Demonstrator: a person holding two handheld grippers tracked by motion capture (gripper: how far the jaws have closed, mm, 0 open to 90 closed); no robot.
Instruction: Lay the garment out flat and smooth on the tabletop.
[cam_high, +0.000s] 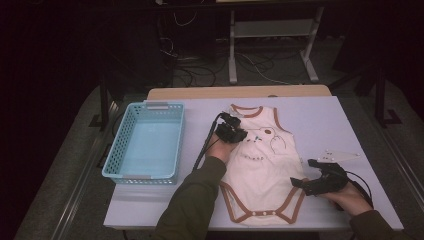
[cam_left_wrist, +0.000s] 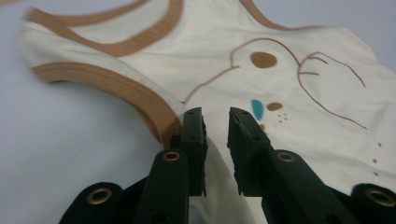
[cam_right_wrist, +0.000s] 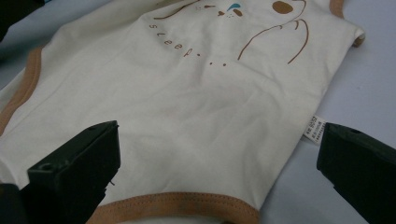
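Note:
A cream baby bodysuit (cam_high: 260, 170) with brown trim and a drawn animal face lies flat on the pale lilac table (cam_high: 320, 120), neck toward the far side. My left gripper (cam_high: 240, 134) hovers at the bodysuit's left armhole. In the left gripper view its jaws (cam_left_wrist: 216, 121) stand a narrow gap apart just above the bodysuit (cam_left_wrist: 224, 46) beside the brown armhole trim, with nothing pinched between them. My right gripper (cam_high: 301, 172) is at the garment's lower right side. Its own view shows the right gripper (cam_right_wrist: 217, 140) wide open, its jaws standing over the bodysuit (cam_right_wrist: 187, 93) near the hem.
A light blue plastic basket (cam_high: 117, 145) with nothing in it stands at the table's left. A small white care label (cam_right_wrist: 314, 126) sticks out from the garment's side seam. Beyond the far table edge are floor cables and a metal stand (cam_high: 232, 55).

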